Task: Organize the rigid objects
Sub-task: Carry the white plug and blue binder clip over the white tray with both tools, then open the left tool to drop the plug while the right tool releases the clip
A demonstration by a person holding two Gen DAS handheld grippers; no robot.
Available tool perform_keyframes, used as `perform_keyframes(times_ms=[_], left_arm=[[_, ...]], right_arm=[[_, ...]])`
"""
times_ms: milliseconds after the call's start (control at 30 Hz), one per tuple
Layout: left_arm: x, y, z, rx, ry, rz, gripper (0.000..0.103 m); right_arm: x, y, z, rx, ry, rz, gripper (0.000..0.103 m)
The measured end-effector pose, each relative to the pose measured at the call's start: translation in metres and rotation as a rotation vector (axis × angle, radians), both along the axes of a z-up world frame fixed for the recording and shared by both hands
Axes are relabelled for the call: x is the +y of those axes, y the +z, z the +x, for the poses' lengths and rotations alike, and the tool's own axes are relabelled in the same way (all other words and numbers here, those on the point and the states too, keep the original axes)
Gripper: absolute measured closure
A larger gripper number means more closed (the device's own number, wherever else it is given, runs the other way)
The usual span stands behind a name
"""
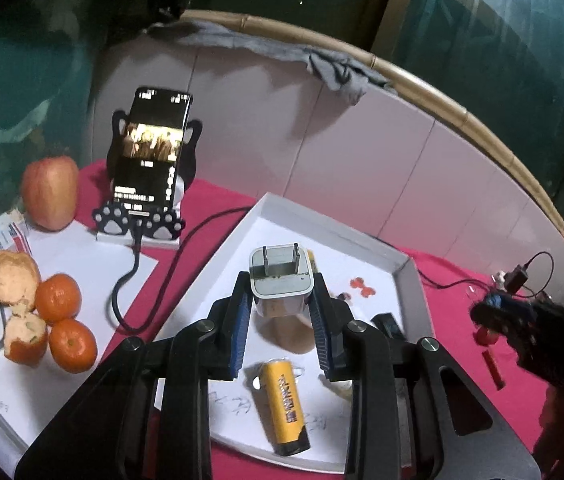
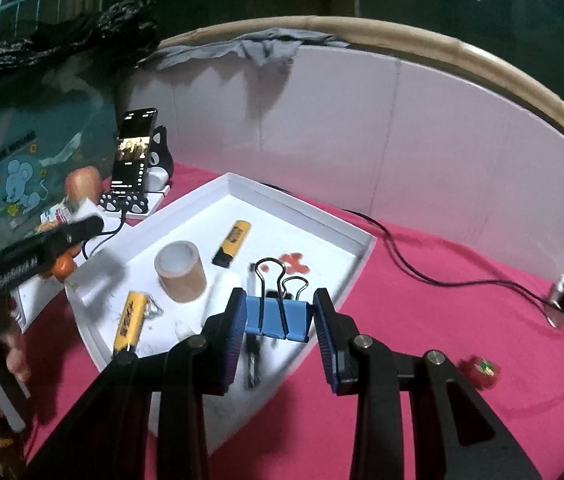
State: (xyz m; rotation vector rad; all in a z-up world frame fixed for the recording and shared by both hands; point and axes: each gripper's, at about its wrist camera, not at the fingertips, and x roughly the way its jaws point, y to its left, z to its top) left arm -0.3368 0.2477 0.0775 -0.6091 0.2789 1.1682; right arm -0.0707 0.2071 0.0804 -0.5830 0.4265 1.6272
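charger (image 1: pixel 280 280): pinched prongs-up by left gripper (image 1: pixel 280 312) fingers, above white tray (image 1: pixel 405 268) | binder clip (image 2: pixel 276 320): pinched by right gripper (image 2: pixel 280 322) fingers over tray's near edge | tray on pink surface (image 2: pixel 421 320), holding tape roll (image 2: pixel 180 276)

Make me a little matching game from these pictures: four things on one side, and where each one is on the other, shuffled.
Things:
1. white charger plug
2. blue binder clip
3. roll of brown tape
4. phone

Places:
a. standing in the white tray
b. between the left tongs
c. propped on a paw-print stand
d. between the right tongs

Pairs: 1-b, 2-d, 3-a, 4-c
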Motion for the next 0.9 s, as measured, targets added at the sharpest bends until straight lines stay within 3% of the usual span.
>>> perform_keyframes(times_ms=[367,733,767,800,833,867,900], left_arm=[[0.010,-0.023,0.011,0.069,-0.011,-0.037,0.076],[0.010,-0.029,0.022,0.104,-0.021,-0.027,0.076],[0.010,-0.028,0.021,0.108,-0.012,-0.024,0.070],[0.010,-0.026,0.020,0.106,-0.007,-0.018,0.055],[0.010,-0.025,0.019,0.104,0.000,-0.015,0.044],[0.009,-0.024,0.018,0.104,0.010,-0.010,0.024],[0.008,-0.023,0.017,0.103,0.020,-0.004,0.016]], right_arm=[[0.062,-0.032,-0.023,0.049,-0.039,-0.093,0.070],[0.078,-0.040,-0.035,0.058,-0.044,-0.080,0.068],[0.077,-0.040,-0.036,0.058,-0.037,-0.079,0.063],[0.075,-0.040,-0.038,0.049,-0.036,-0.072,0.045],[0.073,-0.040,-0.039,0.038,-0.038,-0.062,0.033],[0.070,-0.039,-0.041,0.029,-0.041,-0.048,0.016],[0.067,-0.038,-0.042,0.026,-0.043,-0.030,0.015]])
